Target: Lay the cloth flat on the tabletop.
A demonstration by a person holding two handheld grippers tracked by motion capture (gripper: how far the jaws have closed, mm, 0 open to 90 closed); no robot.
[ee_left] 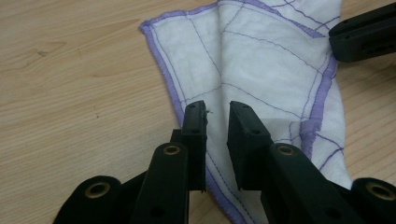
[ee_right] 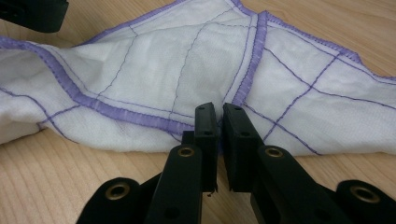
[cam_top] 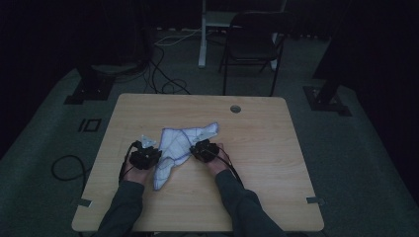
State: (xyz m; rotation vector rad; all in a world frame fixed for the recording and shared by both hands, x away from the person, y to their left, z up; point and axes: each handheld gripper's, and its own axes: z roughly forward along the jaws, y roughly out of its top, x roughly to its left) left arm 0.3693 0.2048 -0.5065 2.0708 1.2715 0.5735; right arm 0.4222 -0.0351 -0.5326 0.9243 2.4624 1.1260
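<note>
Left gripper point(ee_left: 217, 112) sits at the cloth's point(cam_top: 178, 145) left edge, jaws a narrow gap apart, hem between them, not clamped. Right gripper point(ee_right: 218, 111) is at the cloth's right edge, jaws nearly closed on a fold of purple hem. High view shows the crumpled cloth mid-table point(cam_top: 276, 143) between both; the gripper views show its purple grid stitching.

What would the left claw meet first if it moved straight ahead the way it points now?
The white cloth with purple stitching: the left claw already has its jaws slightly apart over the cloth's near edge. Farther along that line, probably, the right claw's black jaw, though depth is unclear.
</note>
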